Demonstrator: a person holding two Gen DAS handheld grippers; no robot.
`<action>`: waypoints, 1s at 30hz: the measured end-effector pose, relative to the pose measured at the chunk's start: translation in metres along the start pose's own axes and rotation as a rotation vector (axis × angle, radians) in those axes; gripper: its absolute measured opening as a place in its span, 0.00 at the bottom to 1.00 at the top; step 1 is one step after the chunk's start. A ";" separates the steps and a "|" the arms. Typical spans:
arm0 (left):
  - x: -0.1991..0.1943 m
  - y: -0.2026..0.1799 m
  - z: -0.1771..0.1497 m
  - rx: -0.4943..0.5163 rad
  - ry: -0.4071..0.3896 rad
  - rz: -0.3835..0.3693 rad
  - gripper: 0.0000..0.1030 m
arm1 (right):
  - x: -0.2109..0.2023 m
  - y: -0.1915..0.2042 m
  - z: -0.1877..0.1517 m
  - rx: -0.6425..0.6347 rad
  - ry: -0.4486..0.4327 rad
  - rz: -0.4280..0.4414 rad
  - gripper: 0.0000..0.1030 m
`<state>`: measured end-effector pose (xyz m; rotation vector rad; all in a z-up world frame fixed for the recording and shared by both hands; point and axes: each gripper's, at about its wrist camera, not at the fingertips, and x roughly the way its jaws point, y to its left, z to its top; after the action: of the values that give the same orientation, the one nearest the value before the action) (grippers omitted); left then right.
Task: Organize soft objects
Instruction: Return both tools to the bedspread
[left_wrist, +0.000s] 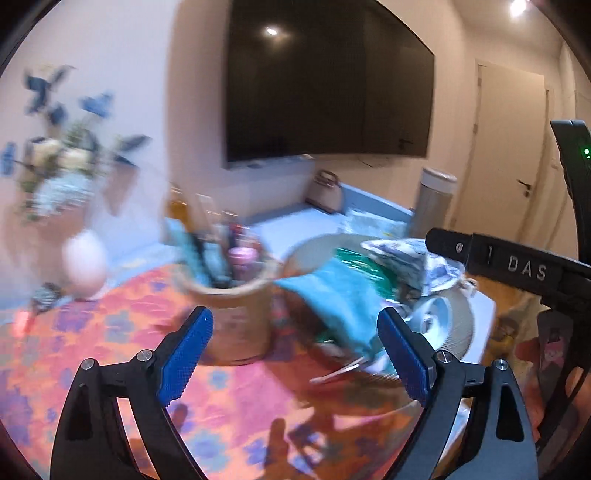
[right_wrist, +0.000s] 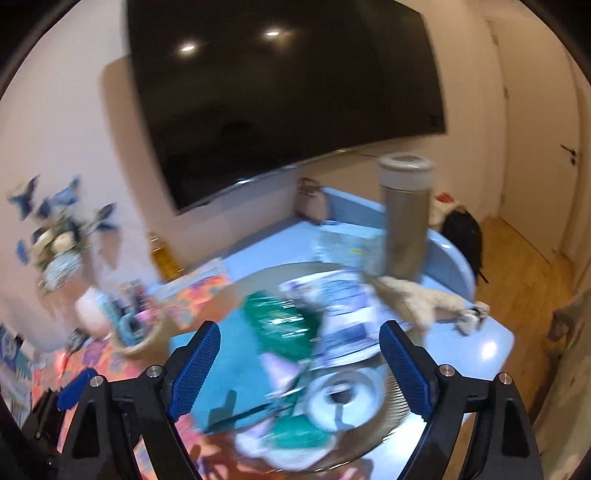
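A round woven tray (right_wrist: 399, 417) holds a pile of soft things: a teal cloth (right_wrist: 229, 369), a green packet (right_wrist: 284, 325), a white and blue packet (right_wrist: 343, 306) and a white roll (right_wrist: 343, 402). My right gripper (right_wrist: 299, 328) hangs open above this pile with nothing between its blue pads. My left gripper (left_wrist: 295, 314) is open too and holds nothing. It faces the teal cloth (left_wrist: 332, 295) draped over the tray's rim (left_wrist: 461, 317). A cream plush toy (right_wrist: 424, 299) lies on the table beyond the tray. Both views are blurred.
A wooden holder (left_wrist: 236, 310) full of pens stands left of the tray on a bright flowered tablecloth (left_wrist: 110, 332). A steel flask (right_wrist: 406, 218) stands behind the tray. Further off are a flower vase (left_wrist: 62, 155), a yellow bottle (right_wrist: 164, 258), a wall television (left_wrist: 325, 81) and a backpack (right_wrist: 461, 236).
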<state>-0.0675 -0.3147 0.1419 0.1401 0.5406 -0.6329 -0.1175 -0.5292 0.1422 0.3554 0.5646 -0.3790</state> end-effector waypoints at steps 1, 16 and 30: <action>-0.012 0.008 -0.004 0.005 -0.021 0.067 0.88 | -0.002 0.010 -0.002 -0.013 0.001 0.019 0.85; -0.070 0.185 -0.108 -0.217 0.049 0.636 0.87 | 0.039 0.219 -0.122 -0.284 0.098 0.295 0.97; -0.030 0.229 -0.150 -0.298 0.186 0.582 0.88 | 0.084 0.269 -0.160 -0.393 0.129 0.282 0.97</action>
<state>-0.0162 -0.0727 0.0210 0.0688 0.7284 0.0311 -0.0059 -0.2479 0.0268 0.0775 0.6897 0.0301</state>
